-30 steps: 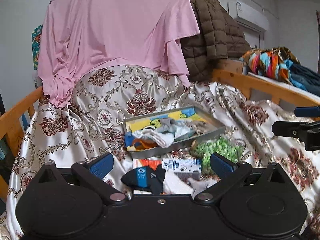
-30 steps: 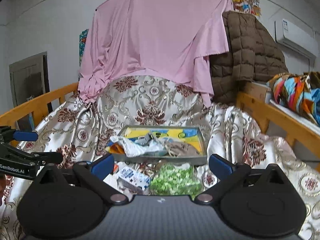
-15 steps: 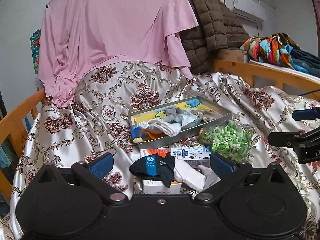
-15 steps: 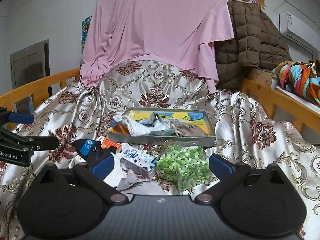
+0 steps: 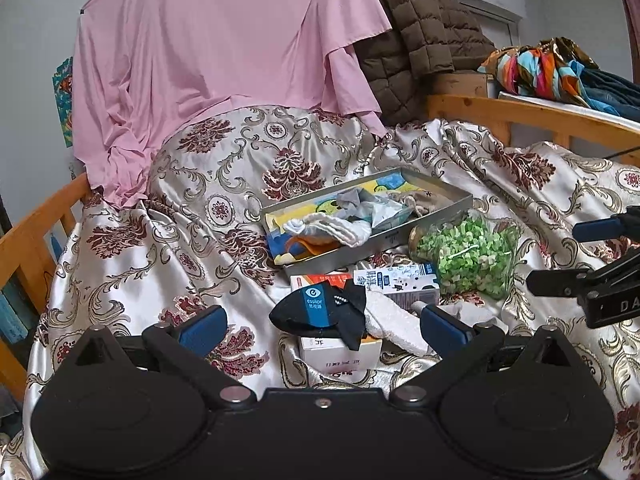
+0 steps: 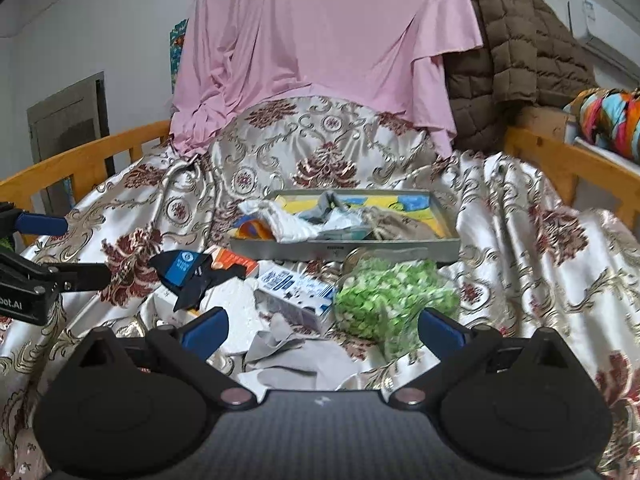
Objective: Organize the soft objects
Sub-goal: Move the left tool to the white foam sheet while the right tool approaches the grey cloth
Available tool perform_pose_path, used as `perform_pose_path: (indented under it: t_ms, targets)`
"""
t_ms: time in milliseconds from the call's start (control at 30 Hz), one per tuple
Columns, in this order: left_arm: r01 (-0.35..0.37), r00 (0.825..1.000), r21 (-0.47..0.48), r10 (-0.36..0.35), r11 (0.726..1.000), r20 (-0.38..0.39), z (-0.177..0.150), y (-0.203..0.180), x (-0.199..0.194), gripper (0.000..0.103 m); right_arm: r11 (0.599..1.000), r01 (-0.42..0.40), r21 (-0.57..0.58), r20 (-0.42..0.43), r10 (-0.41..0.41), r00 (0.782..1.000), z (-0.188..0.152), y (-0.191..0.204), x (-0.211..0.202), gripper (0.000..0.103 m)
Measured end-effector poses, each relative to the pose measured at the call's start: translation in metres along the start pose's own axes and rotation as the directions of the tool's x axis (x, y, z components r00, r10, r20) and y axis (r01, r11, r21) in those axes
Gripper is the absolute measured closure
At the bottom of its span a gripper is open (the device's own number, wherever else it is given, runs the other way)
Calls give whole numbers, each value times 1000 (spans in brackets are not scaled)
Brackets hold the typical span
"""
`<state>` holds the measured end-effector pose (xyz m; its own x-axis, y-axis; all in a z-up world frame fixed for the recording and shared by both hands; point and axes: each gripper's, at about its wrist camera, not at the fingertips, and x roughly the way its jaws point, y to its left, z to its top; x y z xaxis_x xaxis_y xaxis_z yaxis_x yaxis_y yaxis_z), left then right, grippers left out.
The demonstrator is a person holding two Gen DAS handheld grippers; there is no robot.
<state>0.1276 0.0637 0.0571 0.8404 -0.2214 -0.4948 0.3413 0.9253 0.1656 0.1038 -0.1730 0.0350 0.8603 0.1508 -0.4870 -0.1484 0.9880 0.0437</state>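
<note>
A grey metal tray [image 5: 440,216] [image 6: 344,246] lies on the floral bedspread with socks and cloths piled in it. In front of it sit a black pouch with a blue label [image 5: 320,310] [image 6: 186,276], a white sock [image 5: 394,322], a grey cloth [image 6: 280,346], small cartons and a bag of green pieces [image 5: 468,254] [image 6: 390,296]. My left gripper [image 5: 322,330] is open just short of the pouch. My right gripper [image 6: 322,330] is open over the grey cloth and bag. Each gripper shows at the edge of the other's view.
A milk carton [image 5: 400,282] [image 6: 296,284], an orange box [image 6: 236,262] and a white box [image 5: 340,354] lie among the soft things. Wooden bed rails [image 5: 532,114] [image 6: 80,164] run along both sides. A pink sheet [image 5: 224,60] and brown jacket [image 6: 516,52] hang behind.
Both grippers have come down and forward toward the pile in front of the tray, so the pouch, cartons and green bag show larger. Both stay open.
</note>
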Motion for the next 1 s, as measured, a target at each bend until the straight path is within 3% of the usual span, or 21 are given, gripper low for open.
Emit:
perform_pose_path:
  t_ms: [700,867,1000]
  targets:
    - [49,997,11,-48,999,-52,-13,22,33,1,983,-130,-128,-34,126,991,-20,20,30,0]
    - [107,994,110,-102,988,-50,-9,8,47,1,974,-147,-169,-90,134,987,-20,16,42,0]
    - [182,983,262,-172,948,-59,-1,-9,61,1,958,-170,-231,-134,142,981,-19,8,56,0]
